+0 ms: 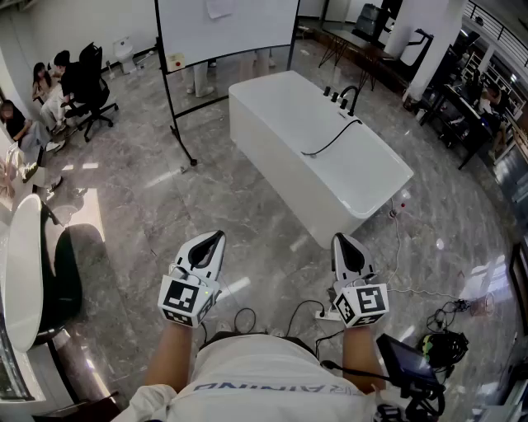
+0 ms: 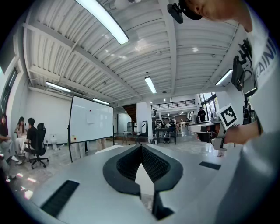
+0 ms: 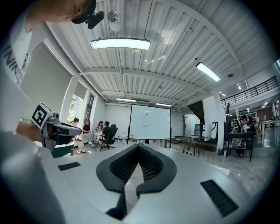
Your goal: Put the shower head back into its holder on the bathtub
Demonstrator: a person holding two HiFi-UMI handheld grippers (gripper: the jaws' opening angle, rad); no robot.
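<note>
Ahead, whiteboard (image 1: 227,25) near bathtub (image 1: 280,165), cables (image 1: 442,313) underfoot; left gripper (image 1: 216,236) and right gripper (image 1: 341,238) fingers together, empty.

The bathtub (image 1: 285,173) is white, smooth and shiny. The floor (image 1: 148,214) looks like shiny grey stone. My left gripper (image 2: 141,148) has dull, bumpy black pads (image 2: 154,165).

Broad open floor (image 1: 256,247) lies between you and the bathtub (image 1: 272,157). On the left, the foot of the whiteboard (image 1: 227,29) stand crowds the tub's far side. Cables (image 1: 445,316) trail over the floor to your right. Along the tub's top, a black hose (image 1: 330,142) and the faucet (image 1: 351,97) stand in the way.
</note>
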